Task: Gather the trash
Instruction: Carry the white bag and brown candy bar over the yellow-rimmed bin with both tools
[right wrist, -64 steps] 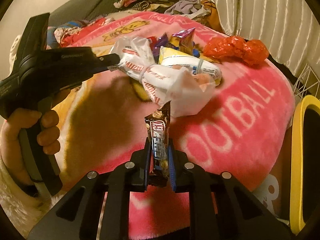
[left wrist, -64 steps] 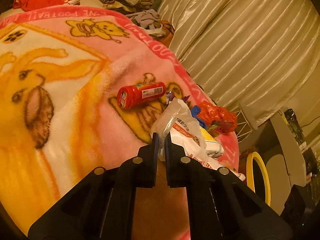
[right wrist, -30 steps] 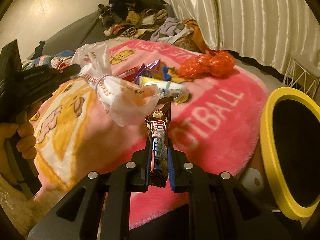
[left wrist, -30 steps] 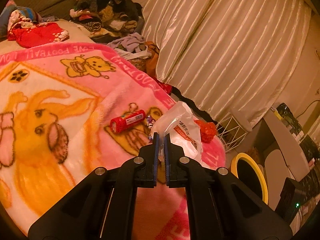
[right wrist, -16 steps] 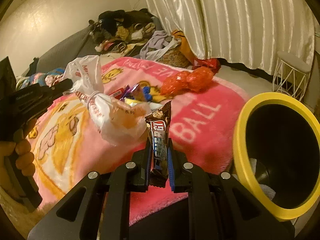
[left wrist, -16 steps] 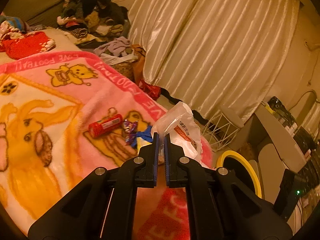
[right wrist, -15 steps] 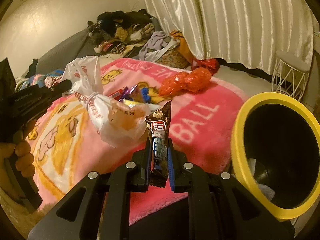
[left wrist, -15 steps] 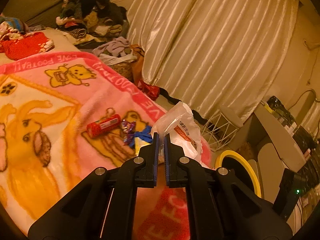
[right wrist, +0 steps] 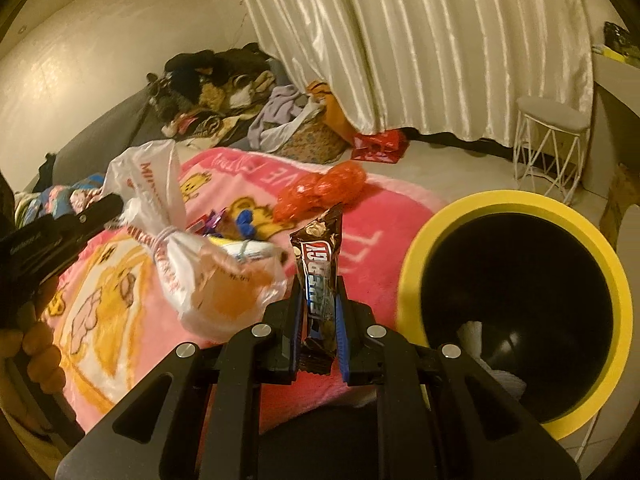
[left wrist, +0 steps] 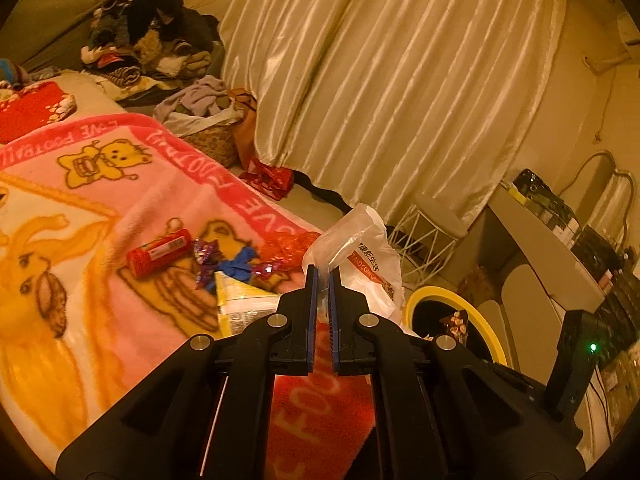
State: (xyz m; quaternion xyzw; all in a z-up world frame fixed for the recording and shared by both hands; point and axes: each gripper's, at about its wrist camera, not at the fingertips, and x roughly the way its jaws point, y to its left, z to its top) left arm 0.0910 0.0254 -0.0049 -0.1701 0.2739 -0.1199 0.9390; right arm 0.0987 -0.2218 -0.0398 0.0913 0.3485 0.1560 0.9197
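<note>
Though jaw-clamped, candy bar point(right wrist: 318, 276) upright.

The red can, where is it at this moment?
In the left wrist view the red can lies on its side on the pink blanket, left of the purple wrappers; neither gripper touches it.

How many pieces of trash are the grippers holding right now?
2: a white plastic bag pinched in the left gripper, and a candy bar wrapper clamped upright in the right gripper.
</note>
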